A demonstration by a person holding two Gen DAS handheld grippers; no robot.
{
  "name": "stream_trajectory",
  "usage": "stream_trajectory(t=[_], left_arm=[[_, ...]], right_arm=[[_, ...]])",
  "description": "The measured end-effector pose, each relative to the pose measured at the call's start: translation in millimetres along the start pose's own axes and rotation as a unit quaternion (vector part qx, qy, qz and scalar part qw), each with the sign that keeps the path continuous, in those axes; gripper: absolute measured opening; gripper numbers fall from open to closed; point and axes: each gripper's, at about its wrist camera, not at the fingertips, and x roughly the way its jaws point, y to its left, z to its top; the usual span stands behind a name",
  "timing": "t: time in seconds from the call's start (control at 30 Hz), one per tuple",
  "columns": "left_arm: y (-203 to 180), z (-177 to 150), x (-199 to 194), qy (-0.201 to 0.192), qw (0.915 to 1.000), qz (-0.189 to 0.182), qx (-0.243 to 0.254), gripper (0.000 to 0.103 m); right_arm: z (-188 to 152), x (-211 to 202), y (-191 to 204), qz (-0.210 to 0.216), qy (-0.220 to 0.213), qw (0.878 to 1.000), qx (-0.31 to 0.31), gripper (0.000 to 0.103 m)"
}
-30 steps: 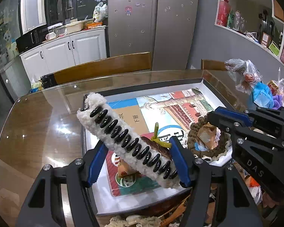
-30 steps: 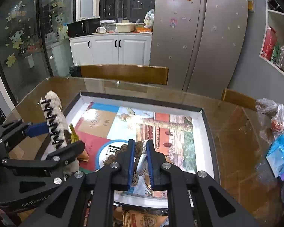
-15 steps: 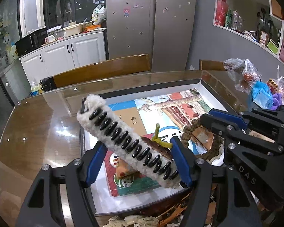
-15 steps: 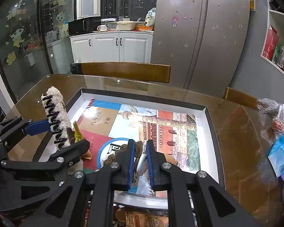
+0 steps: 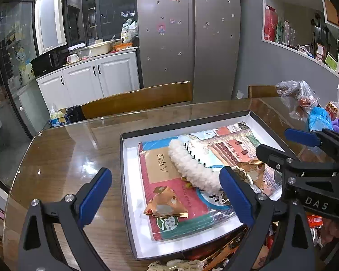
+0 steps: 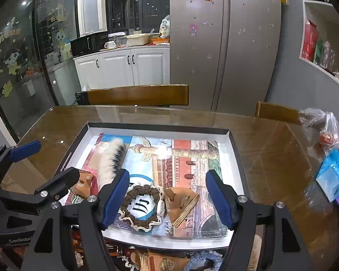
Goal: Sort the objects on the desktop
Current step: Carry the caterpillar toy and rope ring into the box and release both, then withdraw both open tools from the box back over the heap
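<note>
Fingers of both grippers, left gripper [image 5: 165,194] and right gripper [image 6: 167,197], spread apart, empty; fluffy hair clip [image 5: 192,167] lies inside the tray [image 5: 124,180], apparently sorted there.

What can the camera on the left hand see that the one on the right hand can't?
Only the left view shows the triangular orange packet in full, lying on the book. Only the right view shows the brown braided ring whole, with a brown wedge-shaped packet beside it. Both show the black-rimmed box, the fluffy white comb in it, and open fingers.
</note>
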Motion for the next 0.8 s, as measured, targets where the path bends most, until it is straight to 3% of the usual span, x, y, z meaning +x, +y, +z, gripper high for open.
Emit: stream_trajectory(t=[0.53, 0.8], left_arm=[[3.7, 3.4, -7.4, 0.001, 0.9998, -0.008, -0.015, 0.097], [1.4, 4.4, -31.4, -0.009, 0.9998, -0.015, -0.013, 0.098]], right_arm=[[4.1, -9.3, 2.6, -0.004, -0.006, 1.000, 0.000, 0.072], [2.9, -30.8, 3.2, 0.000, -0.017, 1.000, 0.001, 0.072]])
